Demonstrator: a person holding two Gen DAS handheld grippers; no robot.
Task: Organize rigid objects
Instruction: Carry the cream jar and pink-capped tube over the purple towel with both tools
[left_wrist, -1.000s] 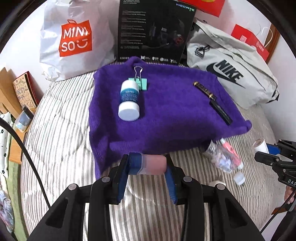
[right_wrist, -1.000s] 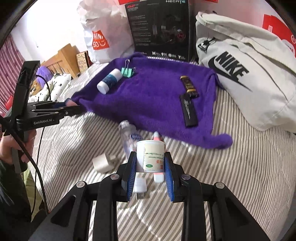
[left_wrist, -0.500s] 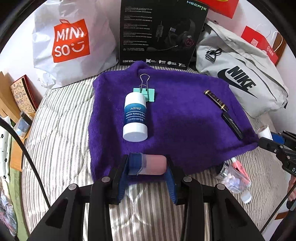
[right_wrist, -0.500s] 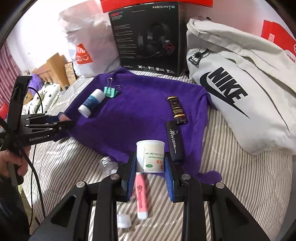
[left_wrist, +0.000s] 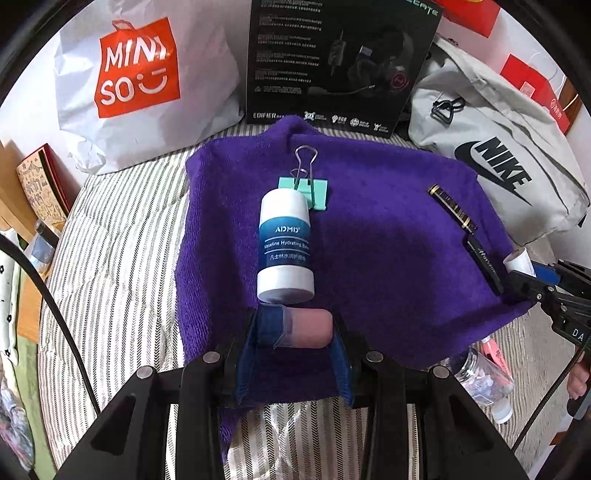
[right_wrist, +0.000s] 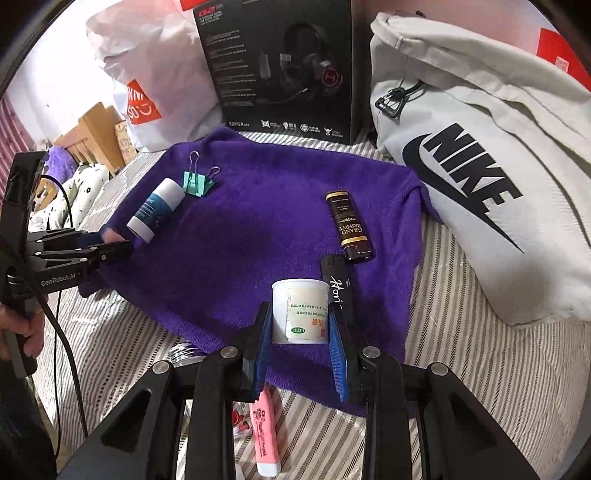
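A purple towel (left_wrist: 388, 258) (right_wrist: 251, 236) lies on the striped bed. My left gripper (left_wrist: 295, 328) is shut on a pink tube with a blue cap (left_wrist: 306, 328), held over the towel's near edge just below a white and blue Vaseline bottle (left_wrist: 284, 243) (right_wrist: 155, 210). A mint binder clip (left_wrist: 306, 188) (right_wrist: 197, 182) lies behind the bottle. My right gripper (right_wrist: 300, 321) is shut on a white medicine jar (right_wrist: 300, 314), held over the towel's near right part beside a black pen-like stick (right_wrist: 340, 288) and a dark lighter (right_wrist: 349, 225).
A Miniso bag (left_wrist: 136, 74), a black headset box (left_wrist: 340, 59) and a grey Nike bag (right_wrist: 480, 166) stand behind the towel. A pink highlighter (right_wrist: 264, 432) and a clear bottle (left_wrist: 480, 376) lie on the striped sheet off the towel's near edge.
Both grippers have moved forward over the towel with their objects still held. The Vaseline bottle now lies right in front of my left gripper; the black stick and lighter are closer to my right.
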